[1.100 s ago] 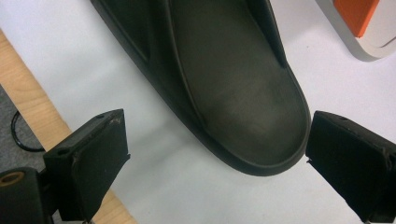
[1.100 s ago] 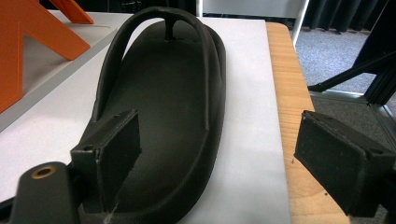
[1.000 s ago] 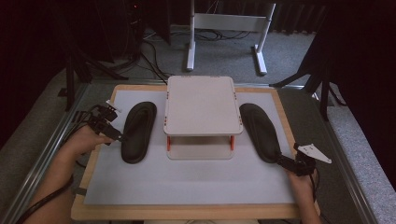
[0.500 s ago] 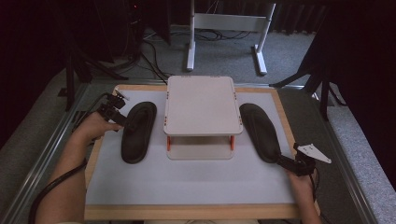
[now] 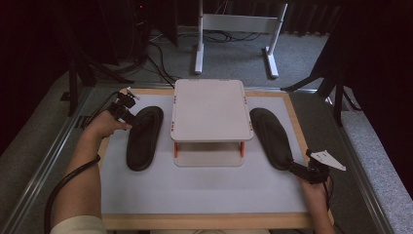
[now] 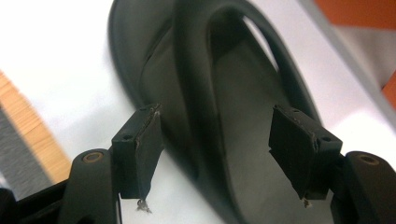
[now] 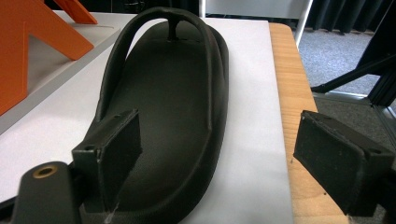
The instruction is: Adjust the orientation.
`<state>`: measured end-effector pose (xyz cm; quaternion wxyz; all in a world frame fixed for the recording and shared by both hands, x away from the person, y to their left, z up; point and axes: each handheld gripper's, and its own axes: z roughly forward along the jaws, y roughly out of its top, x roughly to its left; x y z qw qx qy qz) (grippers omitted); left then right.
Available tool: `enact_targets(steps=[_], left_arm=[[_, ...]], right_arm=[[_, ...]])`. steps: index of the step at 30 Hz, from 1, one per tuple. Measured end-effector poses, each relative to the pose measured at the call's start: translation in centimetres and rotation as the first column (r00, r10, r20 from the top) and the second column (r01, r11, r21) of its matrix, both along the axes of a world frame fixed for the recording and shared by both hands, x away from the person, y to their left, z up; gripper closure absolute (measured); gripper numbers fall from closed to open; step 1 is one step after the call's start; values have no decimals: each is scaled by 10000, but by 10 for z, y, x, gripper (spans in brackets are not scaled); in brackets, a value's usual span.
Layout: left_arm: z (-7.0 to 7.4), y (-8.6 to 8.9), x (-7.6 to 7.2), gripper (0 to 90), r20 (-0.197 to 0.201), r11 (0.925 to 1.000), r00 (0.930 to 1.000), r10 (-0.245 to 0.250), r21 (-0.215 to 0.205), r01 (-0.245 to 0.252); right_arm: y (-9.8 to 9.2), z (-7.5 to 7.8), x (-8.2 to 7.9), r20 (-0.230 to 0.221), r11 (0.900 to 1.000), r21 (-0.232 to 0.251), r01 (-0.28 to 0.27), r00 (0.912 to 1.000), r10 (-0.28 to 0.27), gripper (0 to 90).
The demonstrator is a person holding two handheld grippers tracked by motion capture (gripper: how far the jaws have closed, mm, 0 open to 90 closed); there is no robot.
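Left gripper [image 5: 127, 110] sits at the outer edge of the left sandal [image 5: 144, 137], at nine o'clock of the white stand [image 5: 210, 111]; its jaws have just been closing, straddling the strap [image 6: 196, 70] but apparently not yet pressing it, though the blur leaves this unsure. Right gripper [image 5: 301, 170], jaws apart, waits at the heel of the right sandal [image 5: 272, 137] at three o'clock on the table [image 5: 195, 195]. Step in hand: gripping the left sandal; next calls for closing fully, then lifting clear of the stand beside it.
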<state>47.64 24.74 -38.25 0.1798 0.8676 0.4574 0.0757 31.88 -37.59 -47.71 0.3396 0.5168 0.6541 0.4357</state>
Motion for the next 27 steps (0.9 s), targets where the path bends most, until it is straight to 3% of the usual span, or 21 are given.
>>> enact_targets(steps=[7, 11, 12, 16, 23, 24, 27], left_arm=[[-12, -4, 11, 411, -146, 9998, 9999, 74, 165, -71], [-19, -6, 17, 420, -398, 9996, 9989, 243, -97, -247], [-23, -7, 19, 432, -603, 9995, 9977, 300, 14, -300], [-27, -8, 21, 433, -734, 9988, 9963, 441, 246, -424], [-30, -4, 20, 550, -1028, 9984, 9931, 561, 141, -549], [-30, -4, 20, 574, -993, 9984, 9935, 549, -61, -558], [-31, -5, 20, 626, -932, 9978, 9935, 657, 123, -648]], right_arm=[[1, 0, 0, 14, 10000, -53, -32, 10000, 32, 145], [1, 0, 0, -5, 9999, -114, -38, 10000, 38, 145], [1, 0, 0, -7, 9999, -118, -50, 10000, 50, 145], [2, 0, 0, 0, 9999, -144, -74, 10000, 74, 145], [2, 0, 0, -22, 9998, -185, -87, 10000, 86, 147], [2, 0, 0, -18, 9998, -192, -88, 10000, 88, 147], [2, 0, 0, -20, 9998, -205, -85, 10000, 85, 147]])
